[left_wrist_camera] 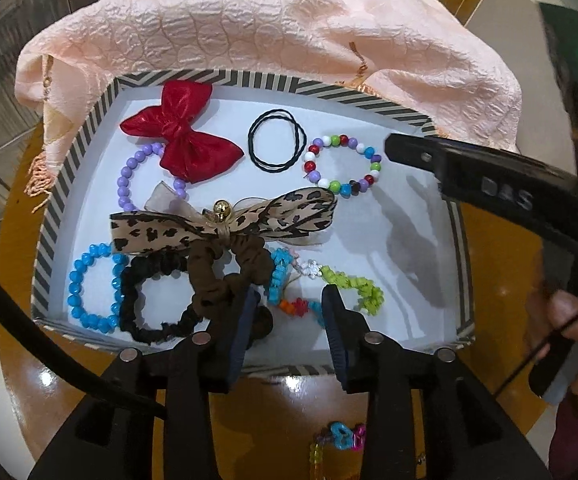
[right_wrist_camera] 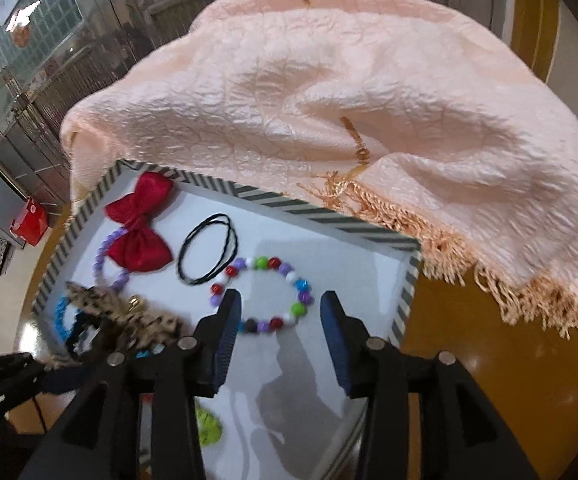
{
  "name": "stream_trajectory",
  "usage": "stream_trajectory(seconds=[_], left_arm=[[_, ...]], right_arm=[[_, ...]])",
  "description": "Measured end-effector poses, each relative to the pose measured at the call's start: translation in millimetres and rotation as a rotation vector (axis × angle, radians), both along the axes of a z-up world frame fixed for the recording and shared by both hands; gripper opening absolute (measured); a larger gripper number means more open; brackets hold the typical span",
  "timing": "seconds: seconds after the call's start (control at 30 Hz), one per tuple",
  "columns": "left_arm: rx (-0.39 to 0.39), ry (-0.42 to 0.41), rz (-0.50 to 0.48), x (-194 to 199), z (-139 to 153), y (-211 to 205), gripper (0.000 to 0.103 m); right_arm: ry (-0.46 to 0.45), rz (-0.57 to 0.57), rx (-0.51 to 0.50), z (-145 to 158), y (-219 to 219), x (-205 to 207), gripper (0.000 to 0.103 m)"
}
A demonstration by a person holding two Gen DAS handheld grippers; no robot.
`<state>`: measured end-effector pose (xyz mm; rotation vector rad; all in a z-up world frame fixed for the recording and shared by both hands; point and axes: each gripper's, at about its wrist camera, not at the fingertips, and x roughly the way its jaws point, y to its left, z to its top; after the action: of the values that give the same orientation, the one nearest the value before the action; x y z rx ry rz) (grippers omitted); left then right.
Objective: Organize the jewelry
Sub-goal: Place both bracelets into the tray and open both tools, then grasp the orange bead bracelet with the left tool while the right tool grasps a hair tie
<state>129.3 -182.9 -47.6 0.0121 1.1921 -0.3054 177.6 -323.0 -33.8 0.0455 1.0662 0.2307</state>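
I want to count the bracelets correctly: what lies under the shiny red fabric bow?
Under the shiny red fabric bow lies a lilac round-bead bracelet. Its upper right part is covered by the bow, so those beads cannot be seen.

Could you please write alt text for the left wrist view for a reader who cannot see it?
The open left gripper hovers over a striped-rimmed tray of hair accessories and bead bracelets: a red bow, a leopard-print bow and a multicolour bead bracelet. A peach scarf drapes the tray's far edge; the right gripper enters from the right.
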Motion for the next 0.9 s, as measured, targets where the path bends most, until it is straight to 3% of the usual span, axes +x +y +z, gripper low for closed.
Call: stream_trajectory(seconds=[0.43, 0.73, 0.9], left_arm=[[-0.005, -0.089, -0.030, -44.6, 28.9, 9.1, 0.020], [-0.006, -0.100, -0.067, -73.4, 33.4, 12.6, 0.020], [-0.016, -0.062, -0.068, -87.3, 24.1, 24.3, 0.020]], right_arm=[[-0.048, 0.001, -0.015, 34.7, -4.2, -75.5, 0.052], [-0.058, 0.000, -0.023, 44.0, -5.0, -126.6, 0.053], [-0.039, 0.000, -0.014, 39.7, -10.3, -160.6, 0.053]])
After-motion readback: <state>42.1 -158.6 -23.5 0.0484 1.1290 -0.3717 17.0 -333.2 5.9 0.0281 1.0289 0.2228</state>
